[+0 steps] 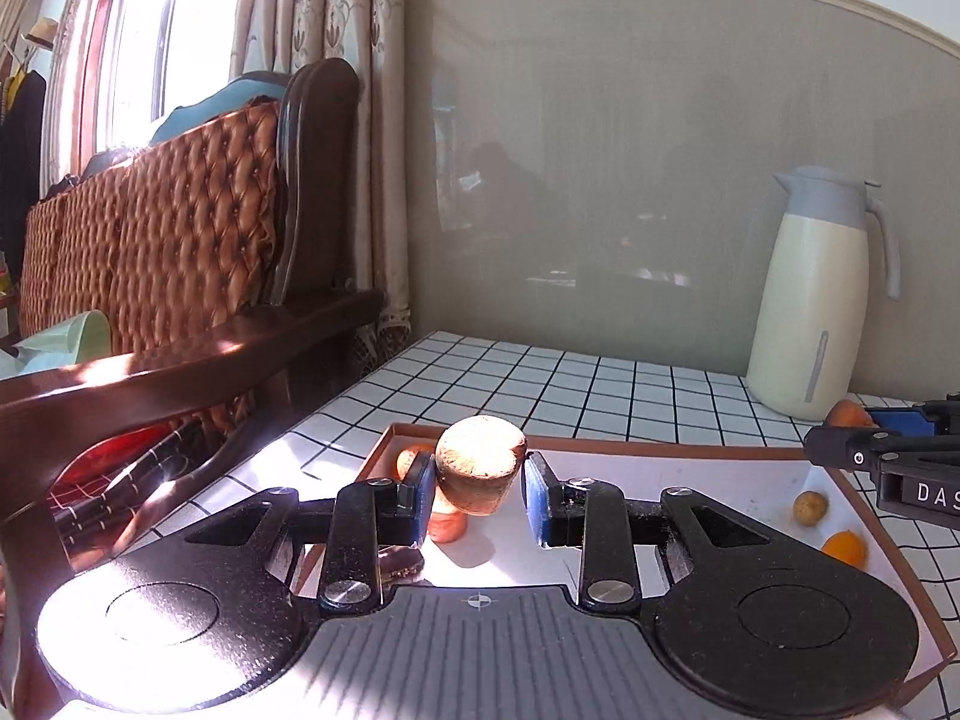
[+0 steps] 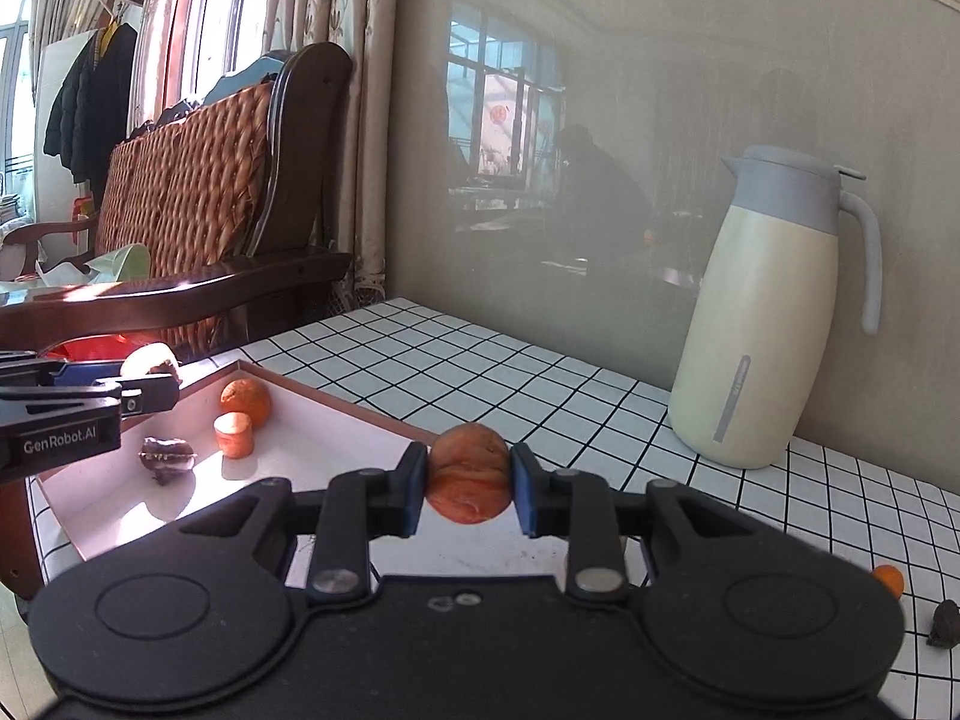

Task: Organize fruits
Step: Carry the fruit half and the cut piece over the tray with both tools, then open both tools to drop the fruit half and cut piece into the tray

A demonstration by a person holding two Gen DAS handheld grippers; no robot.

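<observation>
Both tongs loaded, mid-transfer to tray (image 2: 336, 414). Left gripper (image 1: 478, 489) clamped on tan, flat-bottomed fruit (image 1: 480, 461), held above tray's left part. Right gripper (image 2: 469, 489) clamped on reddish-orange fruit (image 2: 470, 474), at tray's right rim; over tray or over tiled table (image 2: 540, 384), hard to tell.

Already lying in tray: orange (image 2: 245, 399), carrot-coloured stub (image 2: 234, 434), dark wrinkled piece (image 2: 167, 453), small yellowish fruit (image 1: 810, 507), orange segment (image 1: 845, 547).

Next, probably: lower each, release onto bare white floor mid-tray. Calls for clearing raised brown rim and stub just under left load.

Room: open centre; jug (image 2: 774, 324) well apart; stray pieces at table's right edge.
</observation>
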